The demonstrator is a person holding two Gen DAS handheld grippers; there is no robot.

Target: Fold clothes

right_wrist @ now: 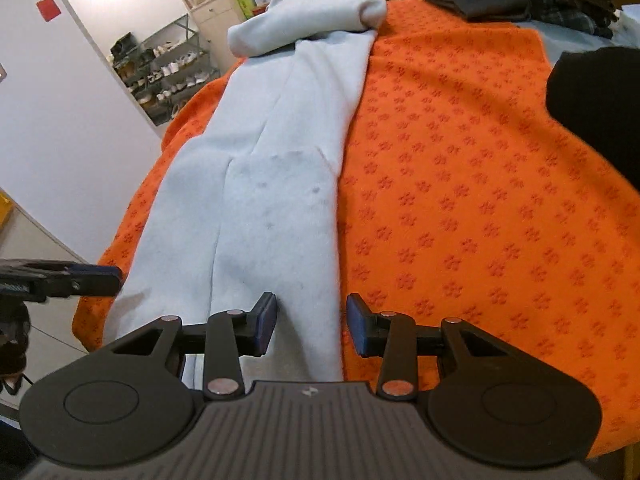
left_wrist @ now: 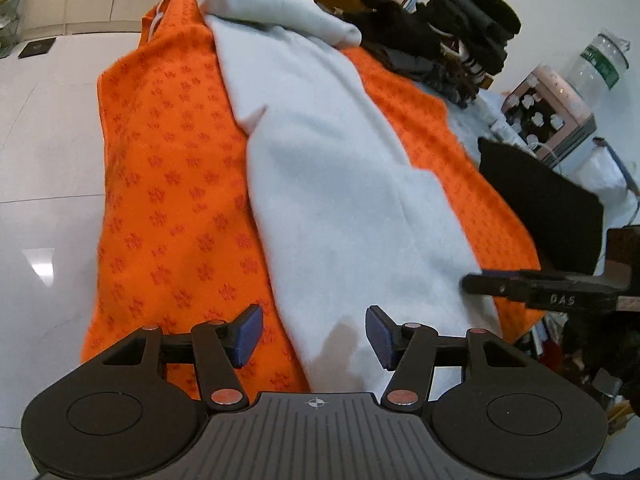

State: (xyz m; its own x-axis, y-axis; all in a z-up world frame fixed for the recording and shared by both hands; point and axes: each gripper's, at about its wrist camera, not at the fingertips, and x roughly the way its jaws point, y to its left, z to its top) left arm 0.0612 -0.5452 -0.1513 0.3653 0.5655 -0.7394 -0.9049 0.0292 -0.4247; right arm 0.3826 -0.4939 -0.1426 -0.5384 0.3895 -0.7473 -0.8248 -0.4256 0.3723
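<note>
Both claws are gaping apart over the near end of the pale blue garment (left_wrist: 340, 200): left gripper (left_wrist: 314, 336) and right gripper (right_wrist: 312, 322) are gripping nothing. Its far end is lying bunched at 12 o'clock, partly hidden. Orange cloth (right_wrist: 460, 220) is lying bare toward 3 o'clock.
</note>
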